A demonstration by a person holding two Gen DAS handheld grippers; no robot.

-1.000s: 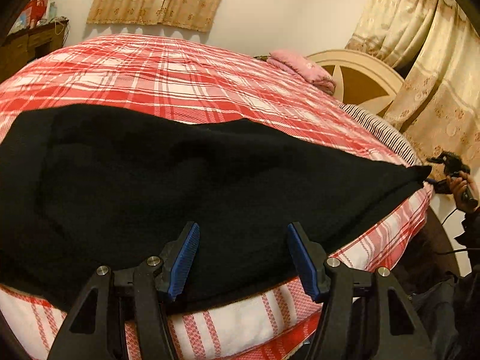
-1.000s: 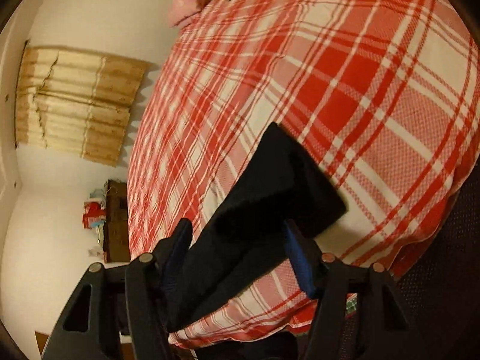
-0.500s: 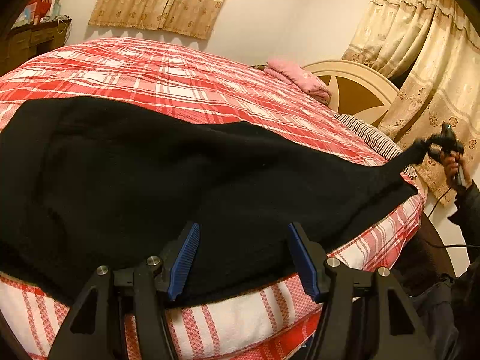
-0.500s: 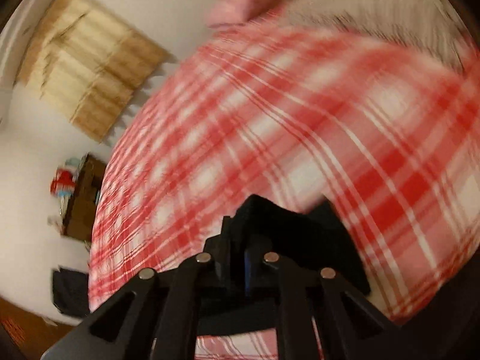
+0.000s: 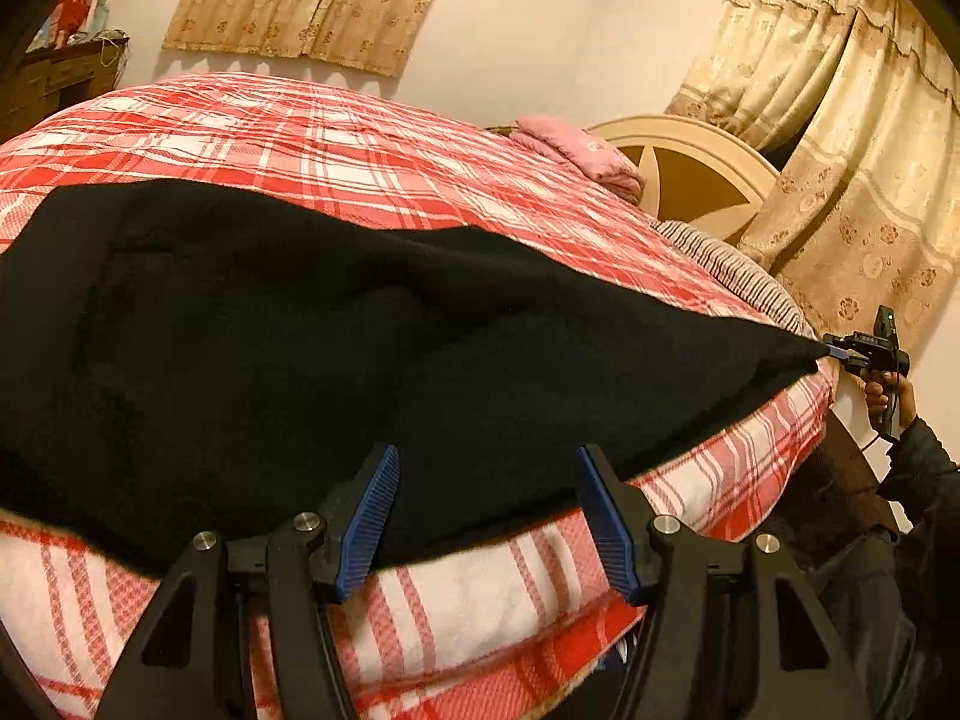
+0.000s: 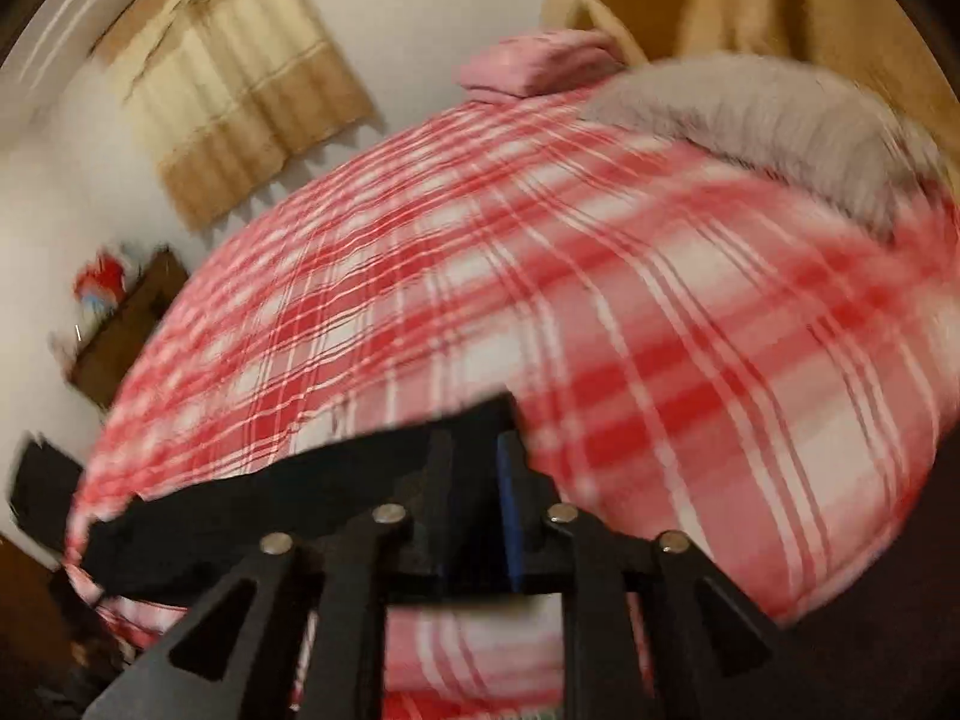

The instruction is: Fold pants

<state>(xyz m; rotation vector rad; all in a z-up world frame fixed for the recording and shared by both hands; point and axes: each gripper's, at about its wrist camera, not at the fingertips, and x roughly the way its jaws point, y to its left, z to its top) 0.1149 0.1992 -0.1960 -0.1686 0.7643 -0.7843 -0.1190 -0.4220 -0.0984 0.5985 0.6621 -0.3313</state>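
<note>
Black pants (image 5: 312,348), thick fleecy matte fabric, lie spread wide across the near part of a bed with a red-and-white plaid cover (image 5: 336,144). Near hem of the fabric runs along the mattress edge, drooping slightly over the side. The cloth tapers to a point at the right, stretched taut toward the bed's corner.

Left gripper (image 5: 486,510): jaws spread wide, nothing between them. Blue ribbed pads (image 5: 372,510) on black angular plastic fingers with silver pivot screws. It hovers just at the near edge of the pants; contact cannot be told.

Right gripper (image 6: 474,480): jaws drawn close together, pinching a corner of the pants (image 6: 300,492). In the left wrist view it appears small at far right (image 5: 837,353), held by the person's right hand (image 5: 882,390), with the pants' tapered tip in its jaws, lifted off the cover. Right wrist view is motion-blurred; the black fabric runs as a flat band leftward from the jaws along the bed edge.

Background: folded pink cloth (image 5: 576,150), soft and rounded, near a cream arched headboard (image 5: 696,180) with a brown star-shaped inset. Grey striped pillow (image 5: 732,270) at the head of the bed. Beige patterned curtains (image 5: 840,180) with scalloped edges. Dark wooden cabinet (image 5: 60,84) at far left.
</note>
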